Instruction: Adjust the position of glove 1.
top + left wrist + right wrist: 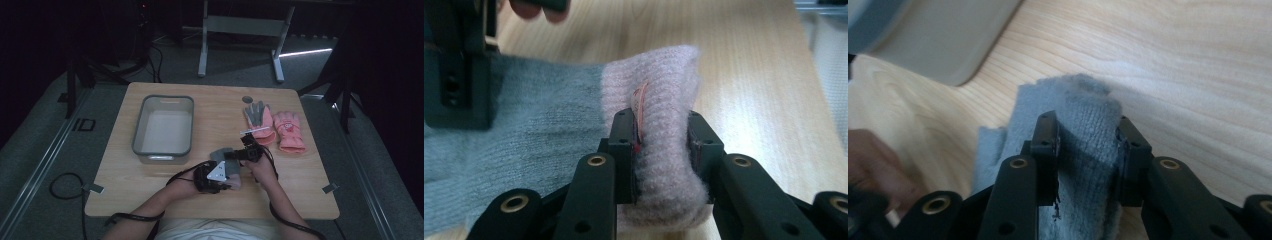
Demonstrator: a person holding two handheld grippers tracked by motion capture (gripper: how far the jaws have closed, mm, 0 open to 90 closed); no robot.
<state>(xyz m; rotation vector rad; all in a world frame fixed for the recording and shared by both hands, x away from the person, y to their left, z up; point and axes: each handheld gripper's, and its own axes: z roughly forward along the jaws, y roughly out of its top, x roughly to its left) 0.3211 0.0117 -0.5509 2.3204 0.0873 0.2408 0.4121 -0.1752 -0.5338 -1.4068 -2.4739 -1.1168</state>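
Lying on table: everything listed below.
Tub: grey, set left of centre.
Pink gloves: laid side by side at the right.
Knit glove: grey with pink cuff, held near the front edge.
Left gripper: clamped on the pink cuff.
Right gripper: pinched on the grey fingers.

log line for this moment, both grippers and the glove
left gripper: shut on knit glove, pink cuff | right gripper: shut on its grey finger end | glove: held between both, near grey bin
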